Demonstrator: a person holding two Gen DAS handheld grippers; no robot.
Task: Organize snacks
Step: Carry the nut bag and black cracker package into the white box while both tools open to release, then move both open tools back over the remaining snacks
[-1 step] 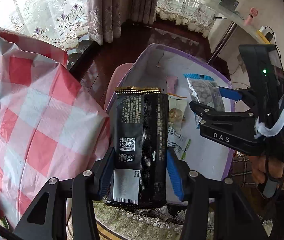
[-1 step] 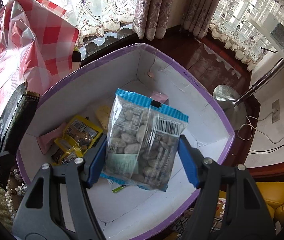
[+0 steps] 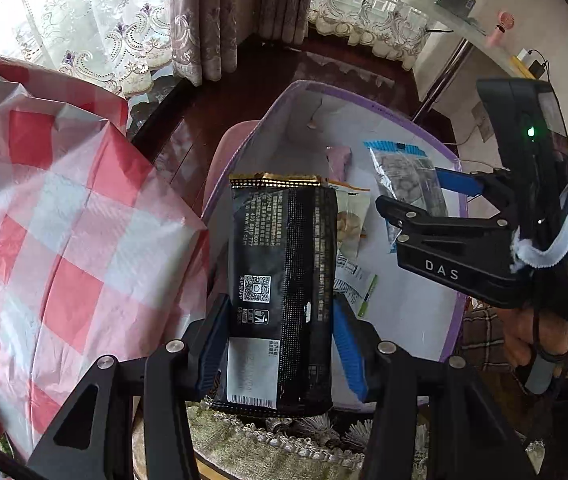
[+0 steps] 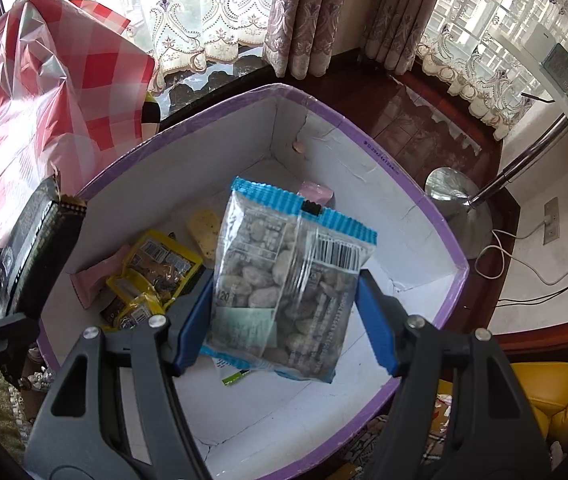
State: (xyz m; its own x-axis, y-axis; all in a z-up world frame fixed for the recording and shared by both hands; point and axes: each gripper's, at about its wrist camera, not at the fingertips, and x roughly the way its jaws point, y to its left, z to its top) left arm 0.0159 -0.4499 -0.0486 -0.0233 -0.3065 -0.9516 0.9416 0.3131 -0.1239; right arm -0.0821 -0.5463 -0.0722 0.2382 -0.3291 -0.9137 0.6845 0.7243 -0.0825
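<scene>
Both packets hang above the purple-rimmed box (image 4: pixel 412 196), apparently for dropping in. The left claw (image 3: pixel 279 344) is clamped on a black snack packet (image 3: pixel 284 280) by the box's near-left rim; the right claw (image 4: pixel 284 320) pinches a clear blue-topped packet (image 4: pixel 288 280) over the middle. Yellow packets (image 4: pixel 151 276) crowd the box's left side; its right floor looks free. A red checked bag (image 3: pixel 63 220) crowds the left.

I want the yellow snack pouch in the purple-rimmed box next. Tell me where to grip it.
Grip the yellow foil snack pouch across its short width from above. It lies flat on the floor of the purple-rimmed white cardboard box, beside a pink packet, so only its top is reachable.
</scene>
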